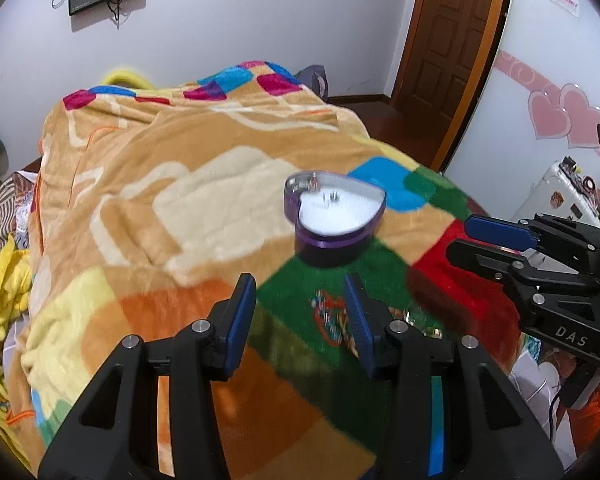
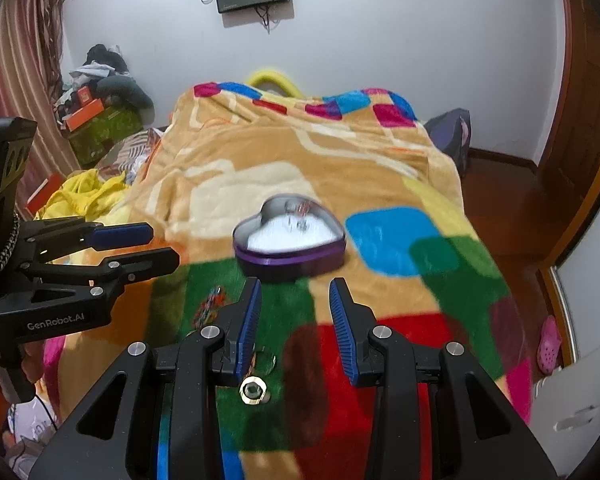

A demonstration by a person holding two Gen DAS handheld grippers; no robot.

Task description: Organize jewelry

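Observation:
A purple heart-shaped jewelry box (image 1: 334, 216) stands open on the blanket, white-lined, with small silver pieces inside; it also shows in the right wrist view (image 2: 290, 236). A colourful beaded piece (image 1: 332, 320) lies on the green patch between my left gripper's fingers; it shows in the right view (image 2: 212, 304) too. A gold ring (image 2: 253, 391) lies on the green patch just below my right gripper. My left gripper (image 1: 300, 312) is open and empty, short of the box. My right gripper (image 2: 294, 312) is open and empty, just in front of the box.
A patchwork fleece blanket (image 1: 160, 200) covers the bed. Yellow clothes (image 1: 0, 292) lie at the left edge. A wooden door (image 1: 456, 32) and wood floor are at the right. A pink sandal (image 2: 550, 344) lies on the floor.

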